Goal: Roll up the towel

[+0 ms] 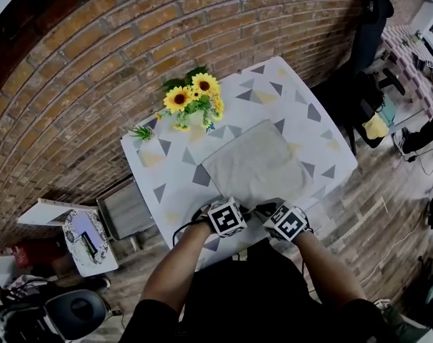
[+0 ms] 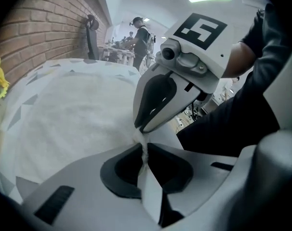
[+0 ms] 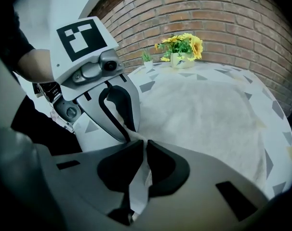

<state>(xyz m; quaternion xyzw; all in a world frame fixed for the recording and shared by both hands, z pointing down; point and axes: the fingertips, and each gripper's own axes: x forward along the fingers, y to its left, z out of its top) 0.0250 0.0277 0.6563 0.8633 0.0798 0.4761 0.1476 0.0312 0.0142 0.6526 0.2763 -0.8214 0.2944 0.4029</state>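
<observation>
Small green plant [image 1: 141,132]: far left corner of the desk [image 1: 166,191], by the brick wall [image 1: 95,63].

Sunflowers [image 1: 193,95]: yellow bunch in a pale pot, at the desk's far edge, just right of the small plant.

Desk: covered with a white cloth printed with grey and yellow triangles.

Towel [image 1: 256,164]: pale grey, spread flat and unrolled on the middle-right part of the desk. Its near edge lies at the person's side of the desk, where a small ridge of it is pinched up.

Left tongs [image 2: 145,149]: pointing steeply down at the towel's near edge. The jaws are closed on a thin fold of towel cloth, which stands between the dark pads.

Right tongs [image 3: 143,150]: just beside the left pair, the tips almost meeting. The jaws are likewise clamped on a fold of the same near edge.

Black chair [image 1: 370,34]: on the floor beyond the desk's right corner, well apart from the towel.
</observation>
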